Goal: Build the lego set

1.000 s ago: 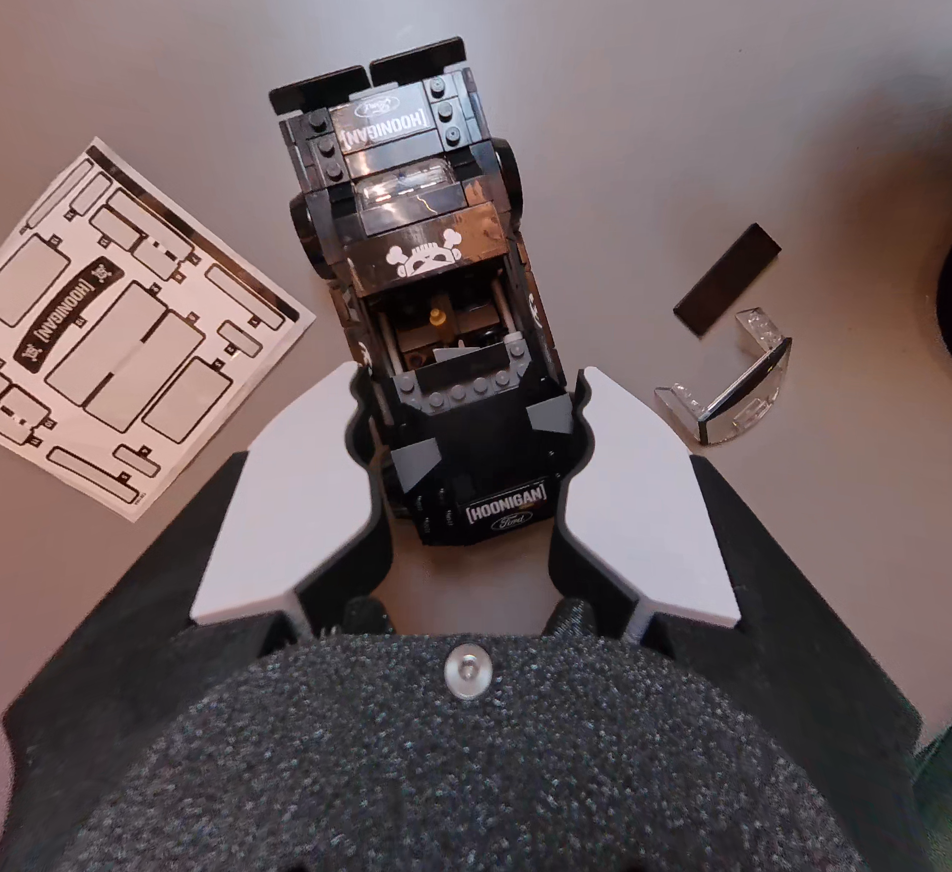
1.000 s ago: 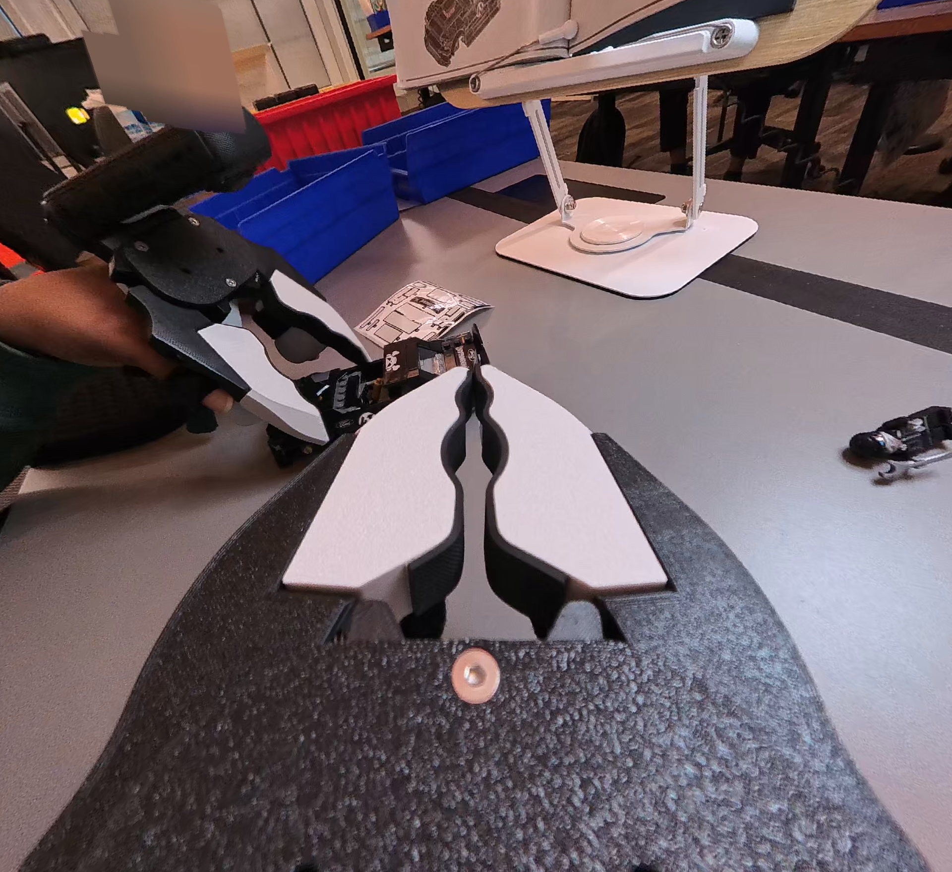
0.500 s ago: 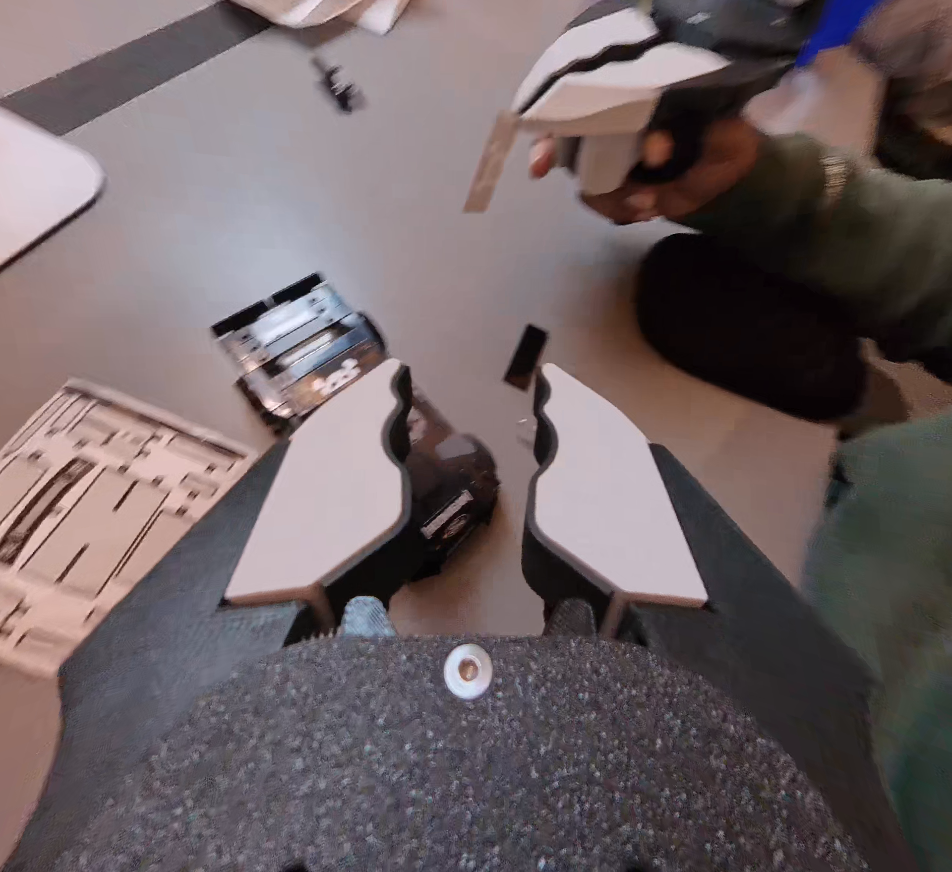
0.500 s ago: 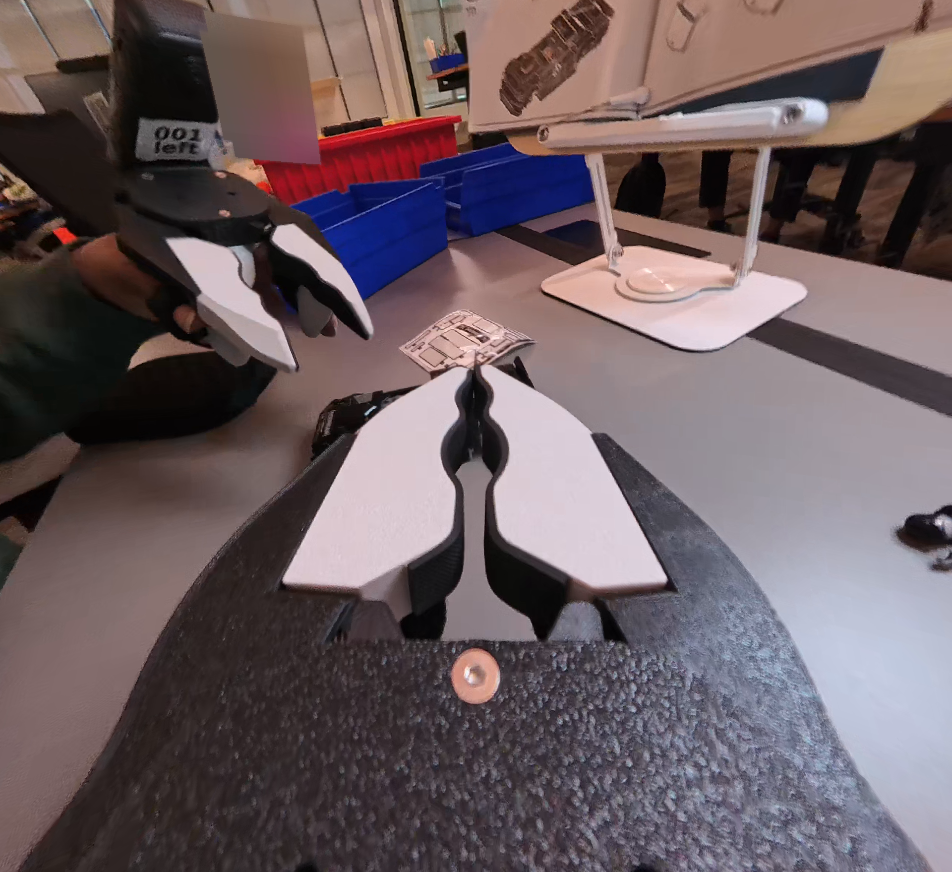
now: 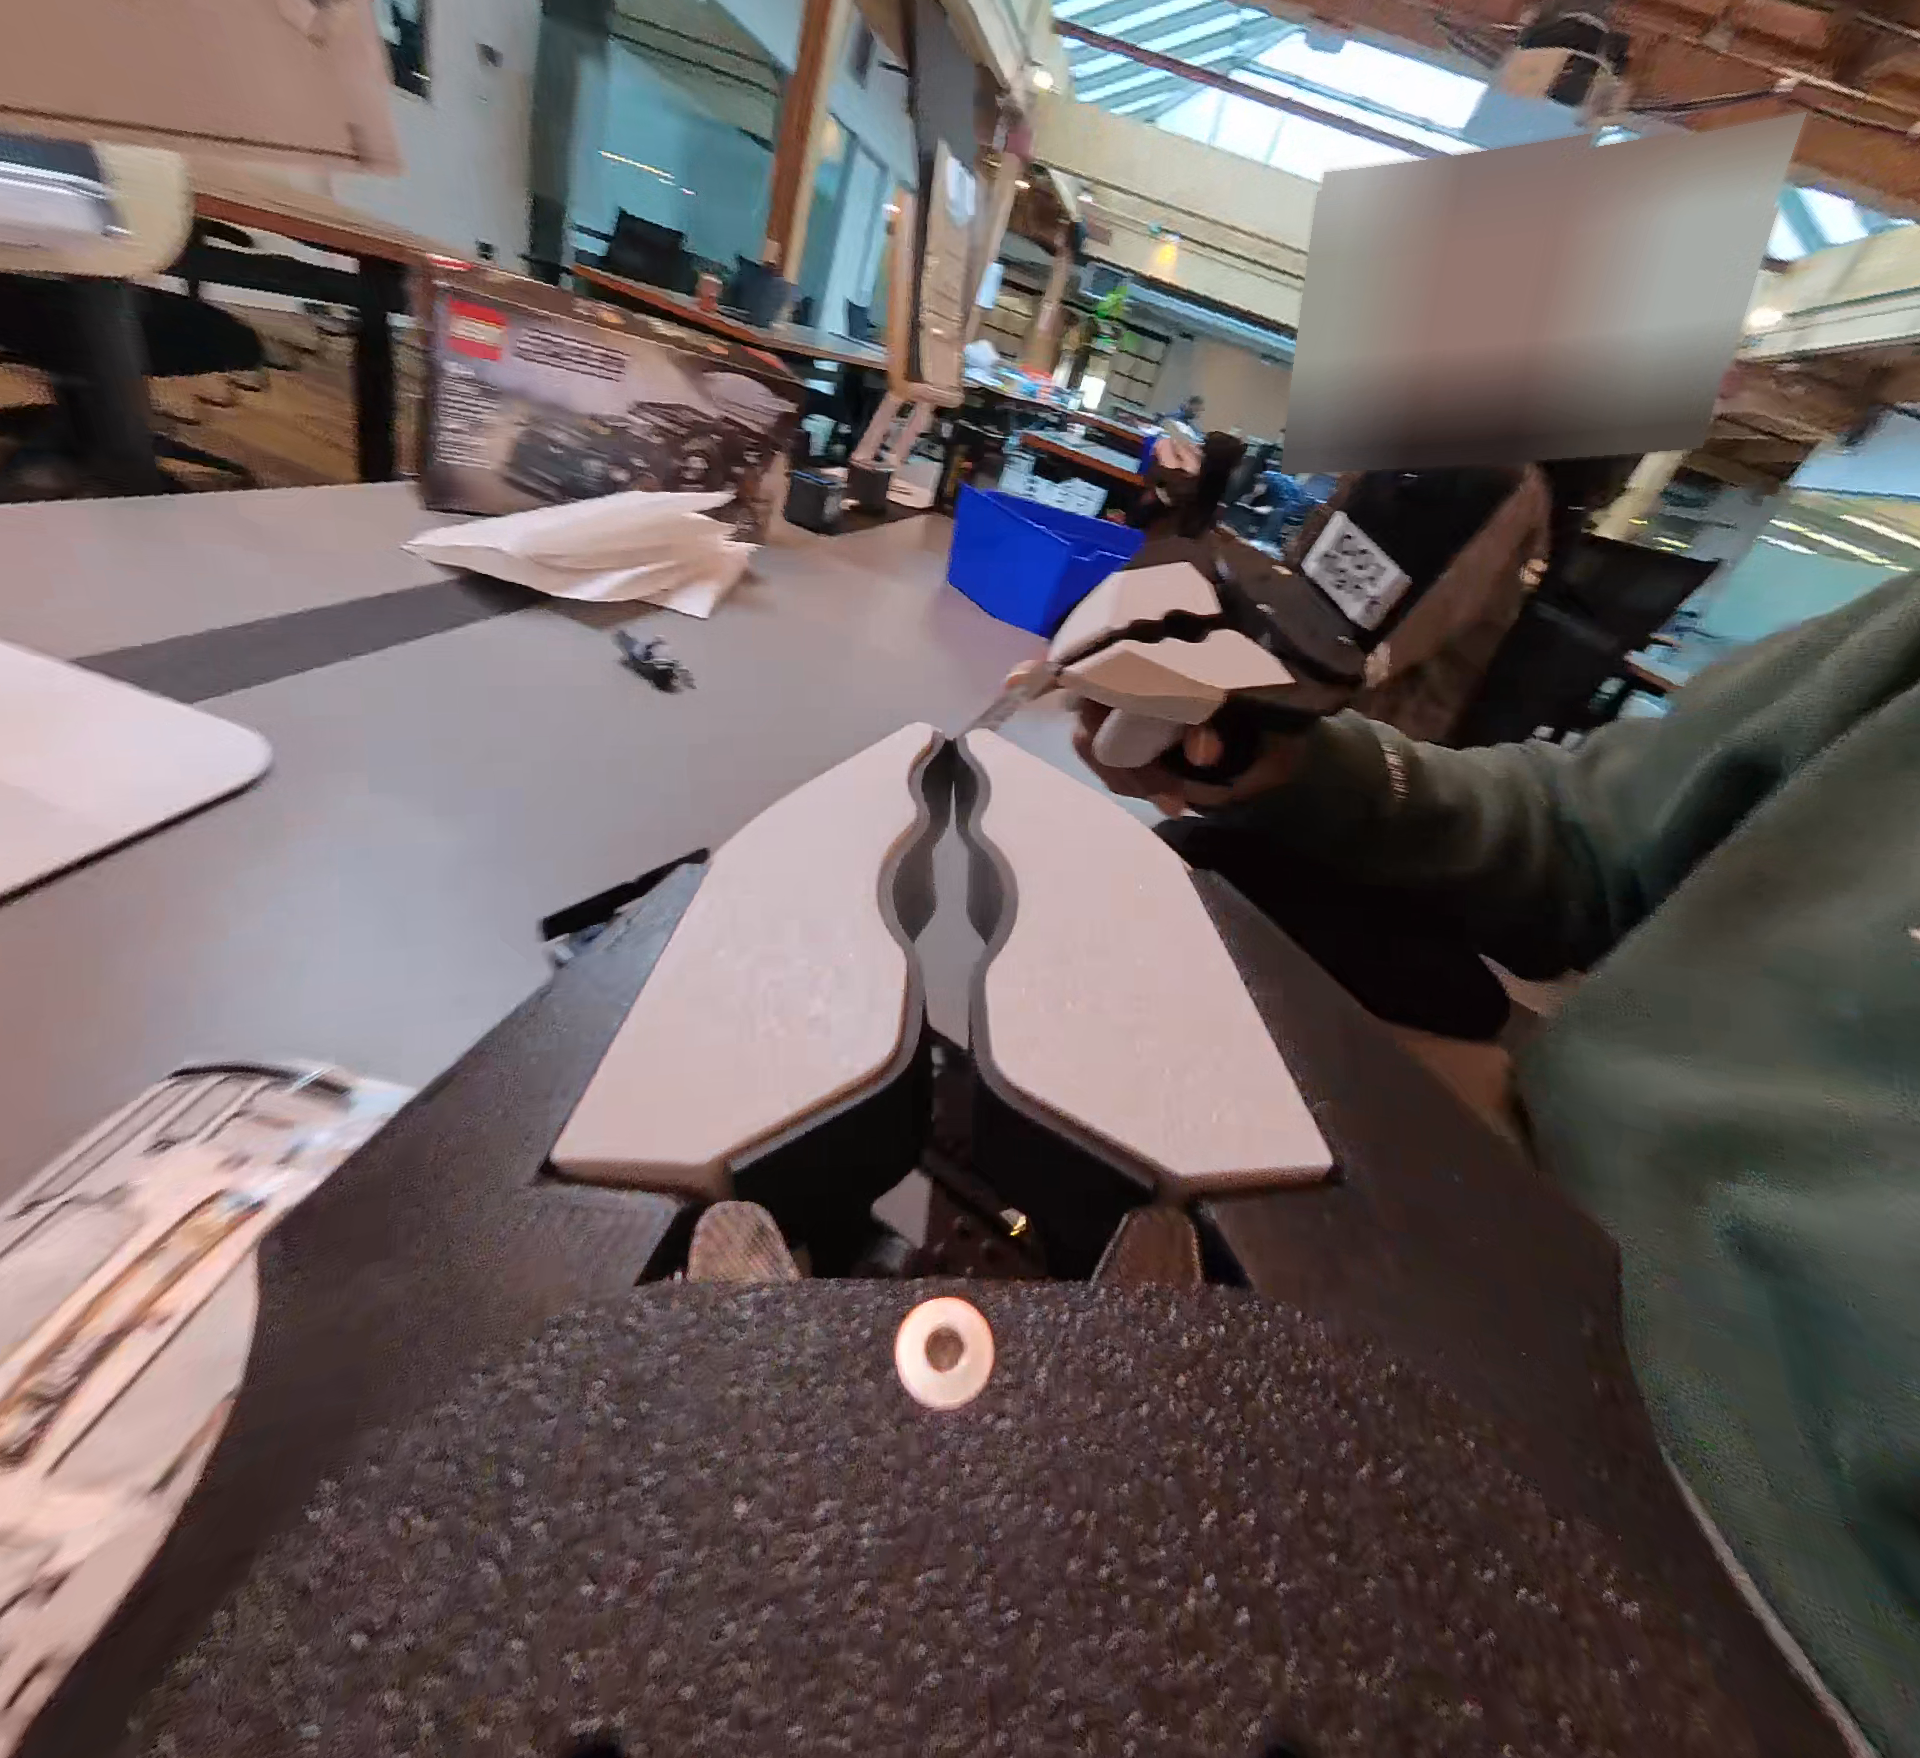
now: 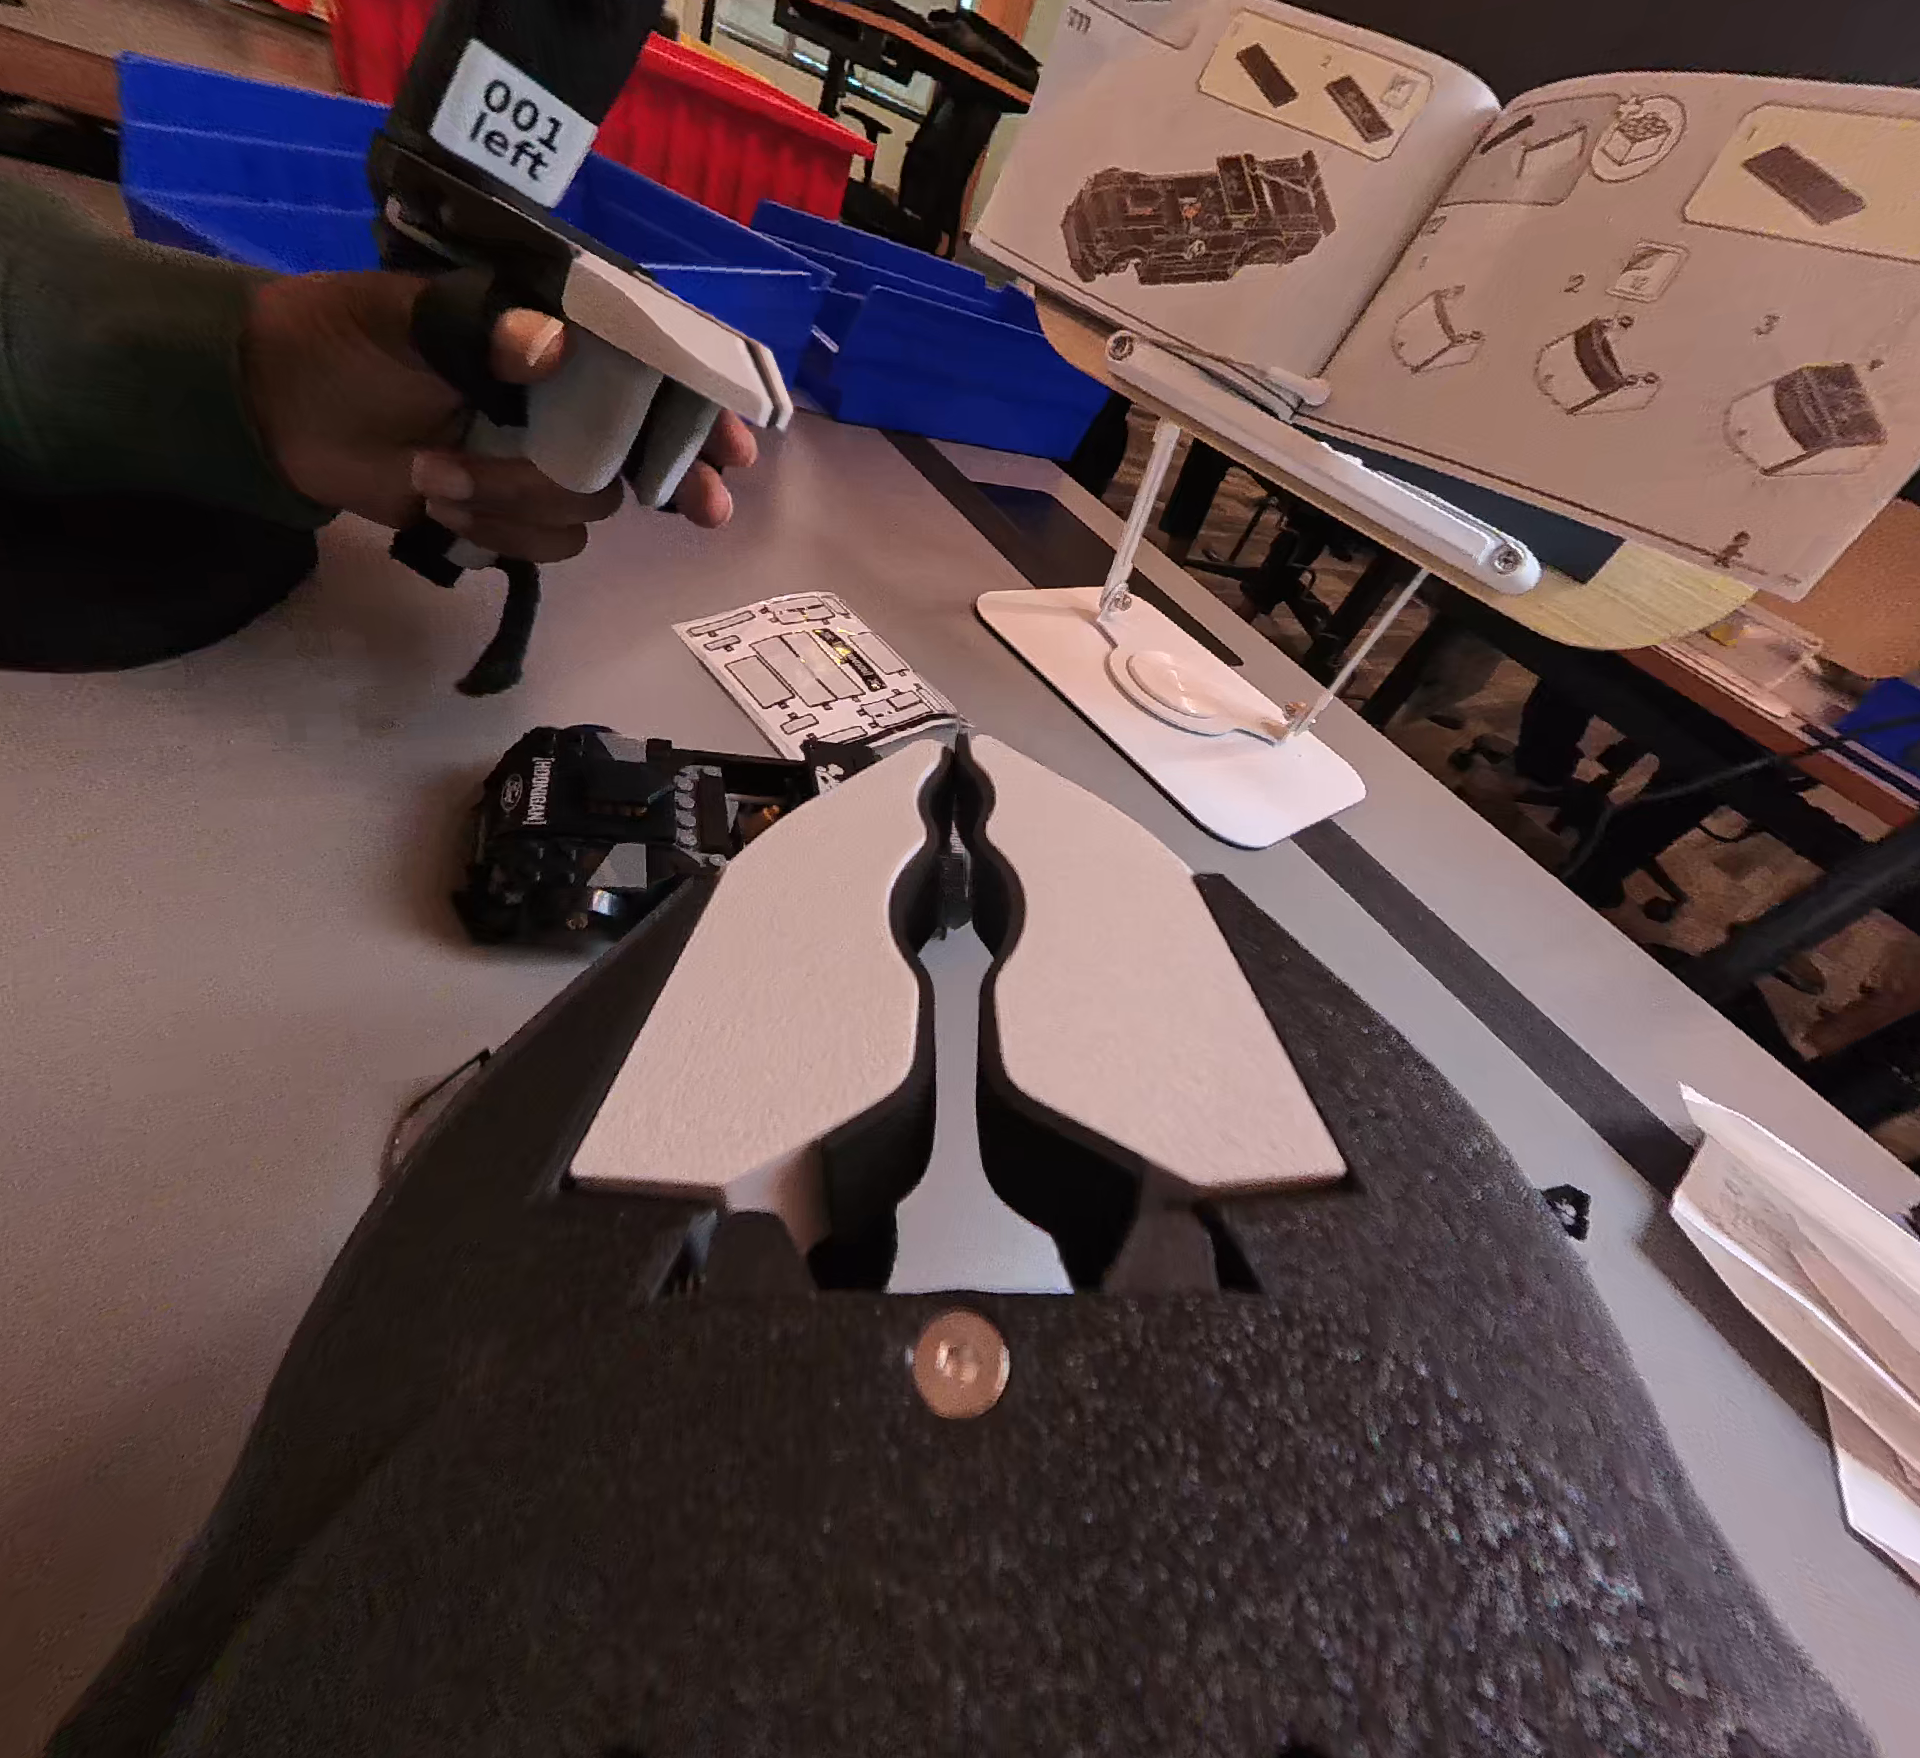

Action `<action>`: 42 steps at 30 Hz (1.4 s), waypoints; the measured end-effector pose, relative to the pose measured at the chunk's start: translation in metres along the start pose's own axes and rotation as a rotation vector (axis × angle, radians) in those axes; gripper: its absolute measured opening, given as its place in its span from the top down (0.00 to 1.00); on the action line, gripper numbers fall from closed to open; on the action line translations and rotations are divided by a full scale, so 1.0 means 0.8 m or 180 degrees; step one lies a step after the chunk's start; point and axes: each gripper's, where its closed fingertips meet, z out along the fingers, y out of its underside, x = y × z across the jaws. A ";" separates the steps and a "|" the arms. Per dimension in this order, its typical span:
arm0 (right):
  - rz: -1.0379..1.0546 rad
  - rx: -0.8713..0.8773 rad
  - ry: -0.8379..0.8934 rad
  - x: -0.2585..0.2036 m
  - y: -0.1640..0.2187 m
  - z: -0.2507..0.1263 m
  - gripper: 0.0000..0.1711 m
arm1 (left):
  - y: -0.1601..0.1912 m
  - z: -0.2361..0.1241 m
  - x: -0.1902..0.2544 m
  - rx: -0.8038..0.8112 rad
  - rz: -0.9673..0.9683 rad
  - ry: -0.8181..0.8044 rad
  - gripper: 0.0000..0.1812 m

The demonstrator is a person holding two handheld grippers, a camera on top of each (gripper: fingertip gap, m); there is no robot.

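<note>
The black Lego car point(image 6: 582, 825) stands on the grey table point(image 6: 208, 877), just left of my right gripper point(image 6: 956, 744). The right gripper is shut. In the left wrist view it point(image 5: 1075, 664) pinches a thin pale strip point(image 5: 1013, 706), like a sticker. My left gripper point(image 5: 948, 742) is shut and raised off the table; it also shows in the right wrist view point(image 6: 777, 404). The strip's free end reaches the left fingertips point(image 5: 914, 752); I cannot tell whether they touch it. The sticker sheet point(image 6: 821, 669) lies beyond the car and also shows in the left wrist view point(image 5: 135, 1220).
An open instruction booklet point(image 6: 1455, 254) rests on a white stand point(image 6: 1174, 732). Blue bins point(image 6: 935, 337) and a red bin point(image 6: 727, 119) line the far edge. Paper bags point(image 5: 592, 550), a small black part point(image 5: 655, 659) and a flat black tile point(image 5: 597, 908) lie on the table. Left tips to right tips: about 12 centimetres.
My left gripper stood open around the car's front, then lifted away, shut with nothing in it and swung up toward the right gripper. The right gripper stayed shut and rose slightly.
</note>
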 end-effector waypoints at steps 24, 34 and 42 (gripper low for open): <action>-0.1128 -0.0360 0.0493 -0.025 0.018 0.026 1.00 | 0.040 0.023 0.024 -0.0228 -0.0321 -0.0129 1.00; -0.0844 -0.0501 0.0734 0.030 0.030 -0.022 1.00 | 0.071 0.031 0.022 -0.0730 0.0084 -0.0321 1.00; -0.0771 -0.0505 0.0625 0.018 0.033 -0.025 1.00 | 0.125 0.062 0.065 -0.1644 0.0686 -0.0141 0.89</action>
